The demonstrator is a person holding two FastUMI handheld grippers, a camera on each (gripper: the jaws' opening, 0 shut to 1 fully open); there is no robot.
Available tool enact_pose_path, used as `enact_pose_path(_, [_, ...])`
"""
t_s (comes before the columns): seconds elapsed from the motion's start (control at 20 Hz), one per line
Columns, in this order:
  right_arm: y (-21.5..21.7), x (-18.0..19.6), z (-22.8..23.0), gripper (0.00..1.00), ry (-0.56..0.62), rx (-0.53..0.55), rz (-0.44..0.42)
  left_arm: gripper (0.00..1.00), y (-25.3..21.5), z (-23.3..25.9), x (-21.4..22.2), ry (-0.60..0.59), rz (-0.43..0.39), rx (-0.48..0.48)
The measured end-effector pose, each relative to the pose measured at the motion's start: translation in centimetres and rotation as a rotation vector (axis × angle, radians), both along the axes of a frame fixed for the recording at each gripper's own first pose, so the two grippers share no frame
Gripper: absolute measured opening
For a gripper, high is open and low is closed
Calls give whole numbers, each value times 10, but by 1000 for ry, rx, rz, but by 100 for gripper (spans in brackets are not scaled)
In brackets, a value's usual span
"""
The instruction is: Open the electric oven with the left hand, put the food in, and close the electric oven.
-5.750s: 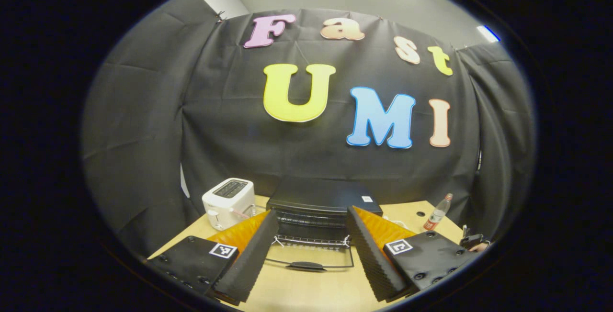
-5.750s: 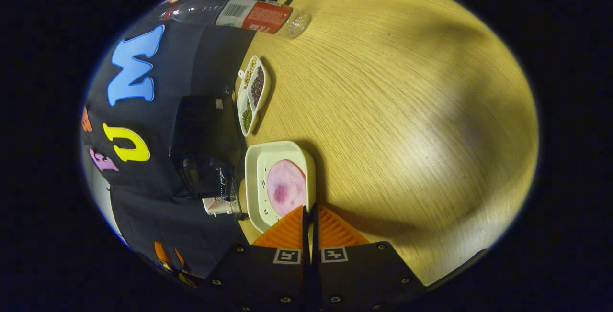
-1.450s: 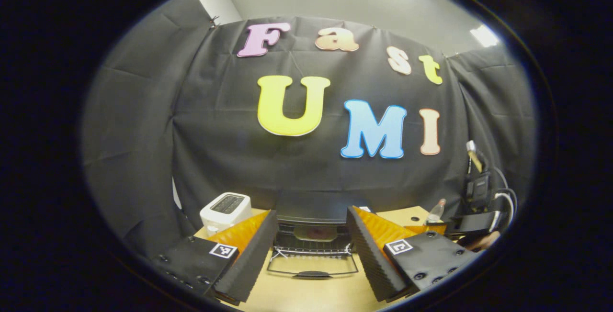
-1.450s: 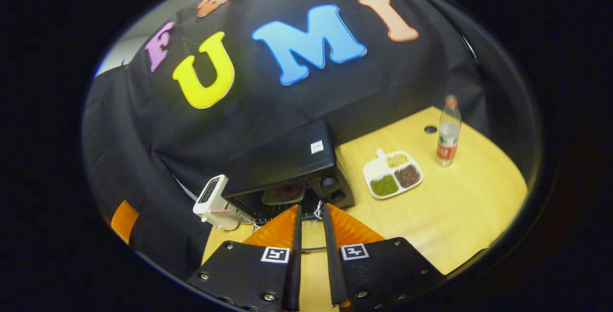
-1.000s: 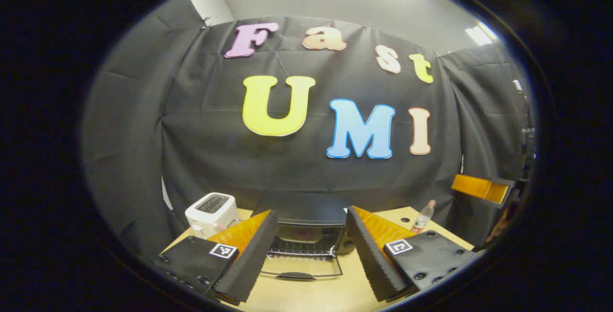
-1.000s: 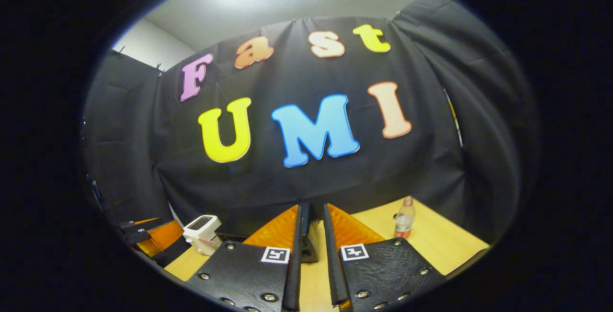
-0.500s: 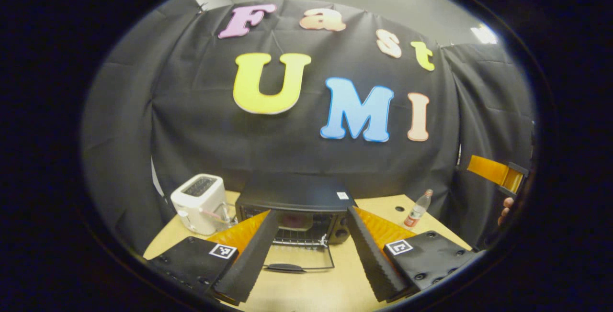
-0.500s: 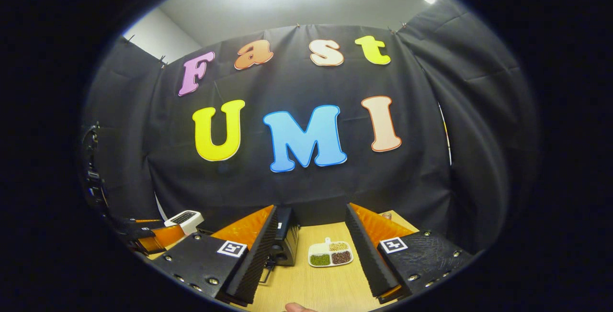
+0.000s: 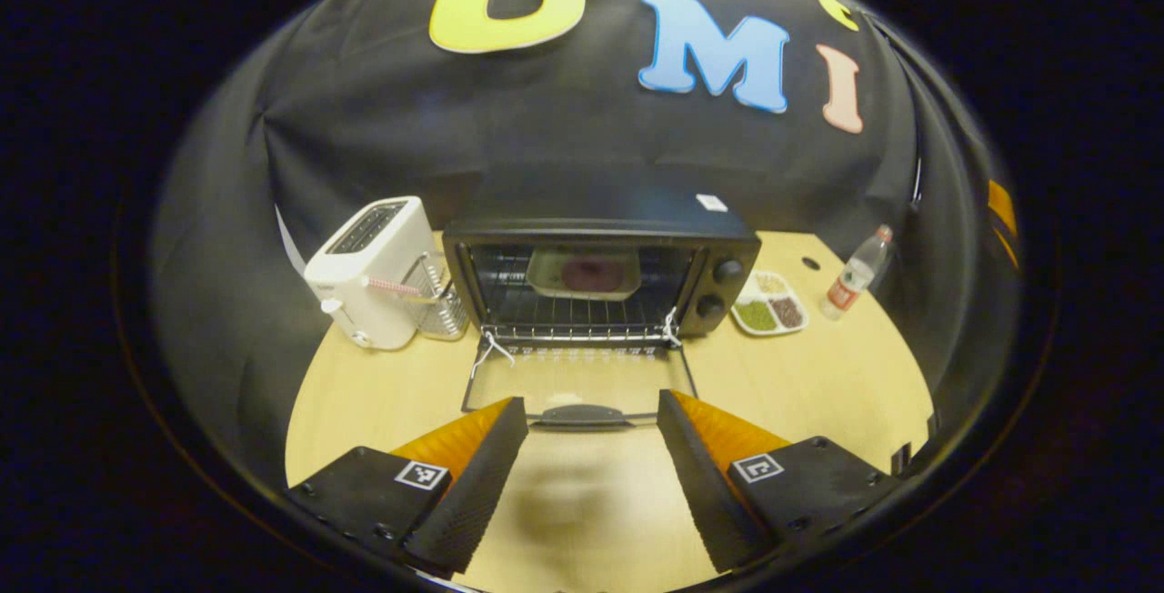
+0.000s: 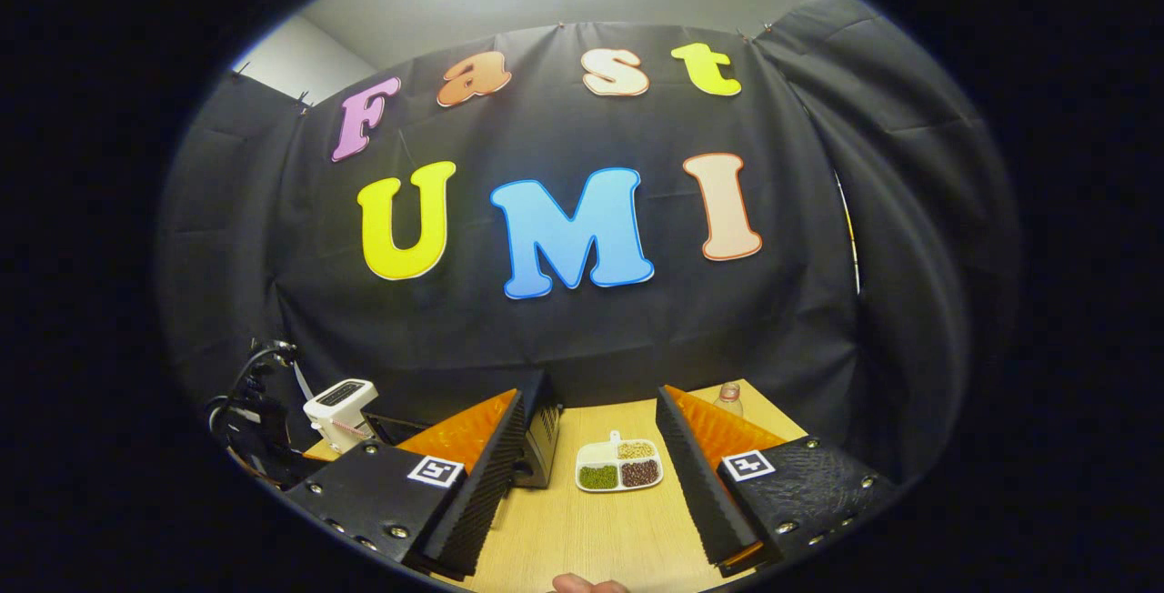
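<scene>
The black electric oven (image 9: 600, 243) stands at the back of the table with its glass door (image 9: 582, 379) folded down flat. A pale tray with pink food (image 9: 587, 273) rests on the rack inside. My left gripper (image 9: 589, 407) hovers open just in front of and above the door handle (image 9: 582, 413), holding nothing. In the right gripper view, my right gripper (image 10: 596, 397) is open and holds nothing, off to the oven's right. The oven's side (image 10: 544, 434) peeks out beside its left finger.
A white toaster (image 9: 373, 270) stands left of the oven. A divided dish of beans (image 9: 771, 304) and a plastic bottle (image 9: 855, 273) are to its right on the wooden table (image 9: 818, 384). A fingertip (image 10: 587, 584) shows at the bottom of the right gripper view.
The tray left the right gripper and now sits in the oven. The right gripper opened and drew back to the right. The left gripper view tipped down onto the open door.
</scene>
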State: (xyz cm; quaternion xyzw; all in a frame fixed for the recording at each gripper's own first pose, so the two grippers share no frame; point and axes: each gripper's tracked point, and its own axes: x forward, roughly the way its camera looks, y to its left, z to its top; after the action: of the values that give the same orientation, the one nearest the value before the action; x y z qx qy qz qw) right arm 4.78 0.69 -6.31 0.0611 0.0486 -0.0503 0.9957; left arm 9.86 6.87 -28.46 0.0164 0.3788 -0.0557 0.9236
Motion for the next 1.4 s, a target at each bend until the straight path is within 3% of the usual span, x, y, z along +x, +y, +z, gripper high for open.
enact_pose_path(0.15, [-10,-2,-10,88,27,6,-29,98,1,-35,0,94,-23,22])
enact_pose_path(0.2, [-14,-3,-14,88,37,7,-40,92,2,-47,1,124,-28,38])
enact_pose_path(0.3, [-21,-4,-20,88,54,7,-58,100,4,-67,5,173,-39,54])
enact_pose_path(0.8, [-52,-11,-31,88,108,1,-166,100,4,-140,11,372,-79,95])
enact_pose_path(1.4, [-48,-8,-47,88,152,3,-171,100,1,-174,18,466,-41,60])
